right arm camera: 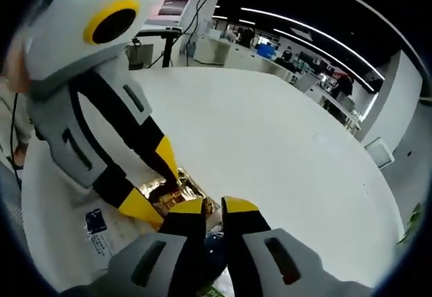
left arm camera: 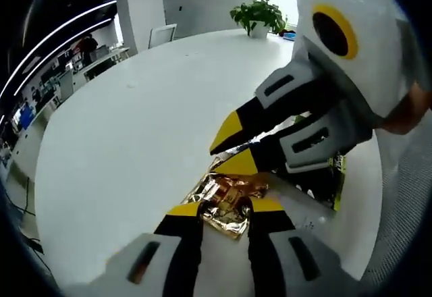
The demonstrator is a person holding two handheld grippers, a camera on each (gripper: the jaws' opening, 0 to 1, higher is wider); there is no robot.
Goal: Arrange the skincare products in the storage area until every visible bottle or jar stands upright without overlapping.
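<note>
- In the left gripper view, the left tongs point(left arm camera: 226, 208) stood parted, tips on a gold packet point(left arm camera: 229, 206) lying flat on the white desk point(left arm camera: 128, 142).
- The right tongs point(left arm camera: 233, 148), jaws slightly apart, hovered just above the packet.
- In the right gripper view, the right tongs point(right arm camera: 212, 206) sat beside the packet point(right arm camera: 169, 190); a printed sheet point(right arm camera: 101, 233) lay nearby.
- A potted plant point(left arm camera: 258, 15) stood at the desk's far edge.

A crinkled packet point(left arm camera: 228, 202) lies on the table point(left arm camera: 135, 135), between the left tool point(left arm camera: 225, 207) and the right tool point(left arm camera: 229, 150). A potted plant point(left arm camera: 258, 15) stands at the table's far edge.
</note>
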